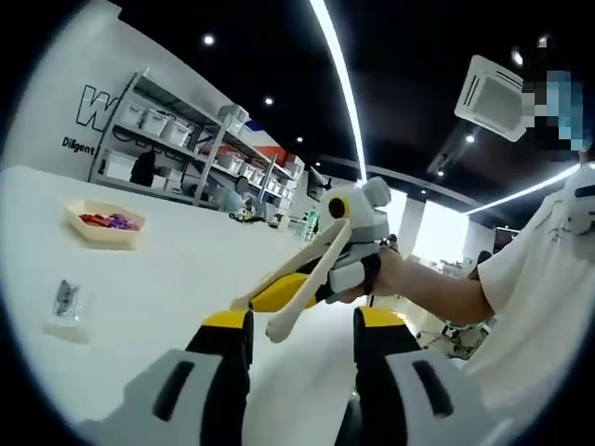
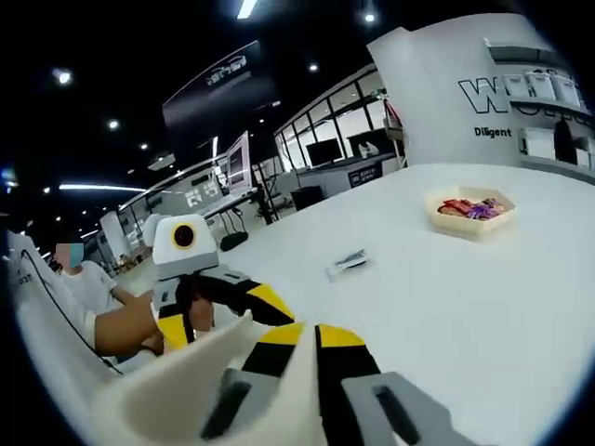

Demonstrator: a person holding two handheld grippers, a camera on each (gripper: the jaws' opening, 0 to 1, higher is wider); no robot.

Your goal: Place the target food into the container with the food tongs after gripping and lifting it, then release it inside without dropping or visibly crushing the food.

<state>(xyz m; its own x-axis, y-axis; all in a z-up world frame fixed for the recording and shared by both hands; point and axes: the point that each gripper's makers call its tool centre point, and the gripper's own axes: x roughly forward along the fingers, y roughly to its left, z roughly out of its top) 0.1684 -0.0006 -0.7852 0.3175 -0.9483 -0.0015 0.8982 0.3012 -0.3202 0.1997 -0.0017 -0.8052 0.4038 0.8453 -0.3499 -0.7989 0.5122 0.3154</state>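
In the left gripper view, a small clear packet (image 1: 67,299) with a grey item inside lies flat on the white table (image 1: 186,269) at the far left, and beyond it sits a shallow cream tray (image 1: 105,224) with angled corners, holding a small heap of red and purple wrapped pieces (image 1: 110,221). Behind the table stand metal shelves (image 1: 177,139) loaded with pale plastic bins, under a dark ceiling crossed by a long light strip. The left gripper (image 1: 302,339) rises from the bottom with its yellow-tipped black jaws set well apart and nothing between them. Right of centre the right gripper (image 1: 321,274), held in a person's hand (image 1: 390,274), has its jaws closed on the cream plastic food tongs (image 1: 311,274), whose arms angle down toward the table. In the right gripper view, the left gripper (image 2: 200,279) floats at the left, then the right gripper (image 2: 307,358) with its jaws nearly together, pressing the smooth tongs at the bottom; further right lie the packet (image 2: 349,263) and, well apart from it, the tray (image 2: 469,212) of wrapped pieces (image 2: 469,209)
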